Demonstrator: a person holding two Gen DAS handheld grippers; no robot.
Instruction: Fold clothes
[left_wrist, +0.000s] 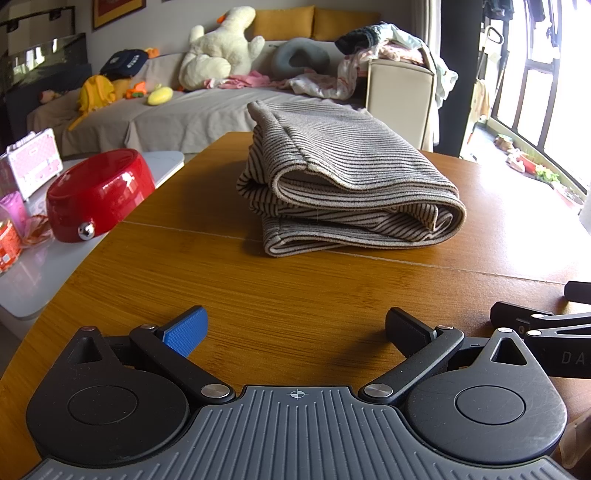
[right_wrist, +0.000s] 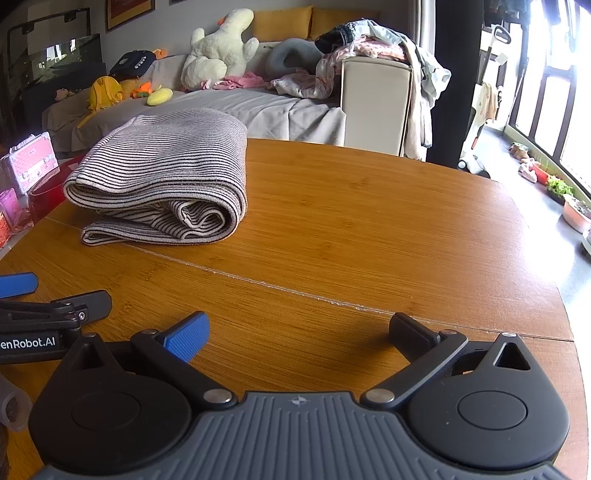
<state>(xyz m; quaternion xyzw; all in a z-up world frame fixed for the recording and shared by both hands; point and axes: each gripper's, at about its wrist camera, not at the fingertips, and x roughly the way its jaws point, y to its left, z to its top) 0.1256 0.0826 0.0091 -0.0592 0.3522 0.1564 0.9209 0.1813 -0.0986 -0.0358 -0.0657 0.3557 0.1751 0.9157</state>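
Left gripper (left_wrist: 295, 330): jaws spread wide, nothing between, low over wooden table (left_wrist: 258, 295). Right gripper (right_wrist: 297, 332): same, wide and empty. Side of left gripper, seen from right wrist at 9 o'clock, reads "enRobot.AI". Striped garment (left_wrist: 332, 181) lies folded on table at 12 o'clock, well apart from both. Red bowl (left_wrist: 99, 194) at 10 o'clock on white side table (left_wrist: 33, 269); inside not visible.

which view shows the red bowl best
The left wrist view: the red bowl is fully visible on the white side table, upside down, with a shiny knob near its rim. In the right wrist view only a red sliver shows, mostly hidden behind the folded striped garment.
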